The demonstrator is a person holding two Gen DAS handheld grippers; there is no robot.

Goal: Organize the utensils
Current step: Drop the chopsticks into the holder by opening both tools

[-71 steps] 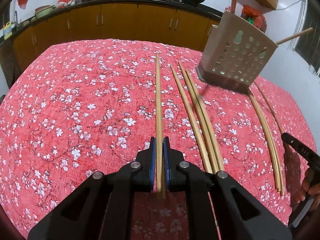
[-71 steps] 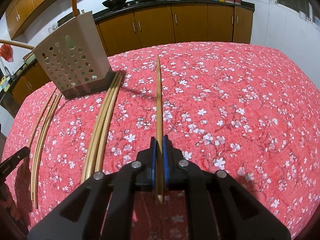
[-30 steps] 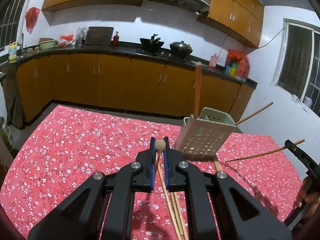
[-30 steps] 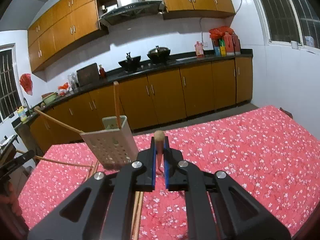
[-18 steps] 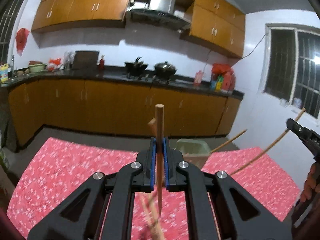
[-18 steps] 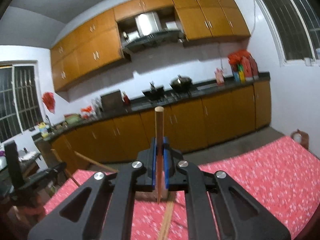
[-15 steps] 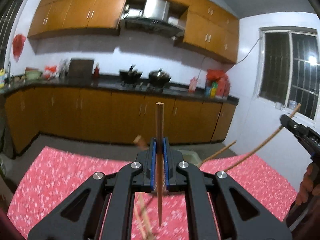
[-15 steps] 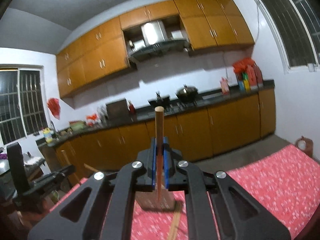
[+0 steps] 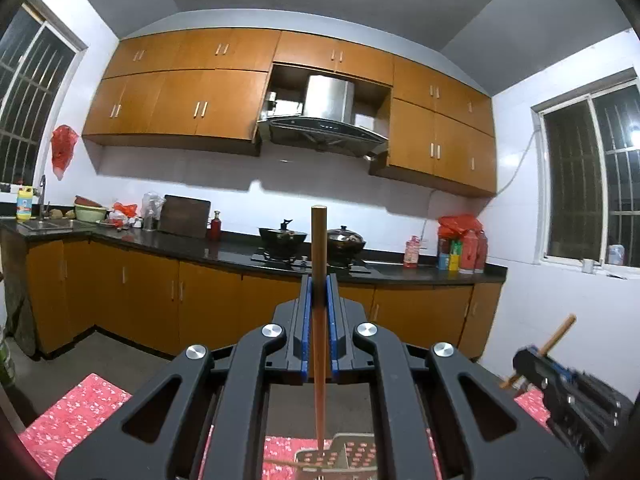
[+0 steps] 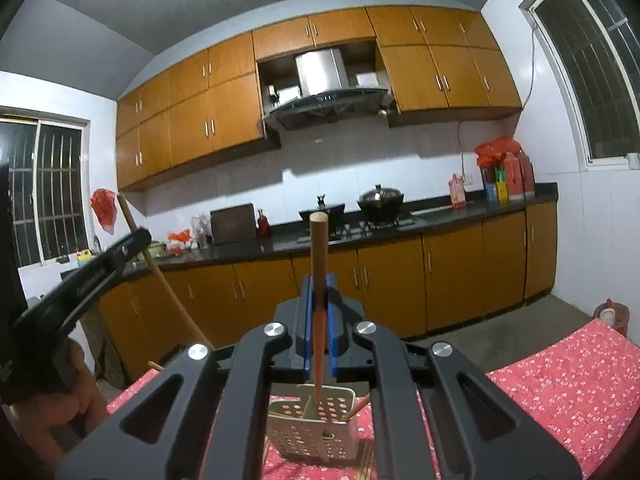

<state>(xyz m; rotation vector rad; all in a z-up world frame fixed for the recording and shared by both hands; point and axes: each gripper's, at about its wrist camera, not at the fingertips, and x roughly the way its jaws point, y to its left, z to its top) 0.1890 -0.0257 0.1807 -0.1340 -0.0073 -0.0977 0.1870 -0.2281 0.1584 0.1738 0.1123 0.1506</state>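
My left gripper (image 9: pixel 319 286) is shut on a long wooden chopstick (image 9: pixel 319 264) and holds it upright, its lower tip just over the perforated utensil holder (image 9: pixel 340 458). My right gripper (image 10: pixel 319 286) is shut on a second chopstick (image 10: pixel 319 264), upright, its lower end down at the holder's (image 10: pixel 316 428) open top. Another chopstick (image 10: pixel 356 410) leans in the holder. Each gripper shows in the other's view: the right one (image 9: pixel 560 384), the left one (image 10: pixel 88 272).
The holder stands on a table with a red floral cloth (image 10: pixel 568 380). Loose chopsticks (image 10: pixel 366 462) lie beside the holder. Beyond are orange kitchen cabinets (image 9: pixel 160 300), a black counter with woks (image 9: pixel 282 236) and a range hood (image 9: pixel 324 120).
Both grippers lifted their chopsticks off the table, tipped them upright and brought them over the holder. The right chopstick's tip now reaches the holder's opening.
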